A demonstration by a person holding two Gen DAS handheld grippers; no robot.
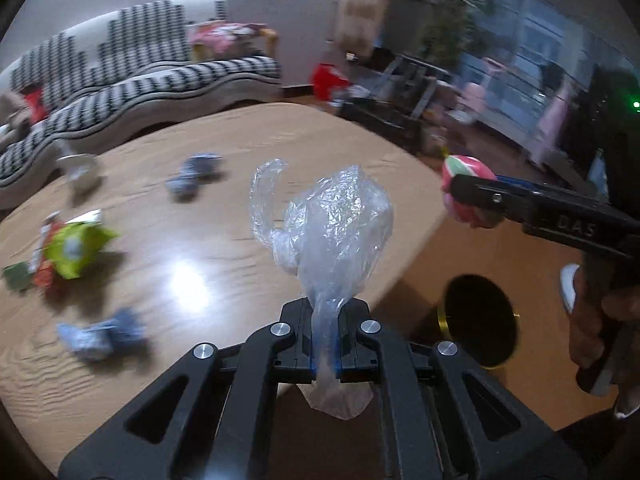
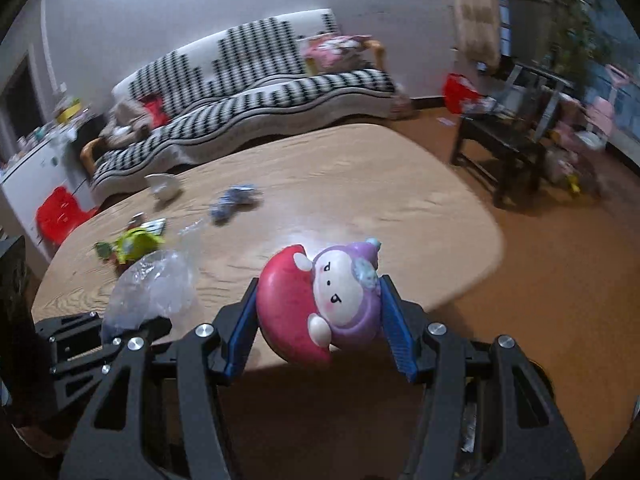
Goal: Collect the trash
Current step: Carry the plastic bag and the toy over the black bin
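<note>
Left wrist view, lowest part of the frame: the left gripper (image 1: pixel 325 334) is squeezed nearly closed on the neck of a clear plastic bag (image 1: pixel 336 220), which balloons up above the fingers while a crumpled tail hangs out below. Pinching it at the narrow bit makes sense, since that's the only place a floppy bag gives any real grip.

Down at the lower right of that view there's a dark round bin (image 1: pixel 480 320) with a gold rim on the floor, just off the table (image 1: pixel 240 128) edge. I'd guess that's where everything is headed, and both loads seem to be held out past the table on that side for that reason.

At the right edge, the right gripper (image 1: pixel 466 196) reaches in holding something pink. The right wrist view shows it better: the right gripper (image 2: pixel 320 312) is held about half open around a little toy figure (image 2: pixel 324 308), red on one side, purple hood on the other, with the blue pads pressing its two flanks. It sits tilted but wedged.

Farther back on the table, in the left half of the frame, the remaining trash: a crumpled blue-grey wrapper (image 1: pixel 104 334) nearest, a green snack packet (image 1: pixel 76 252) with red scraps beside it, another blue wrapper (image 1: pixel 196 172), and a small white cup (image 1: pixel 80 168) at the far edge. Everything's motion-blurred, so details are fuzzy.

Behind it all, the striped sofa (image 1: pixel 120 60).
</note>
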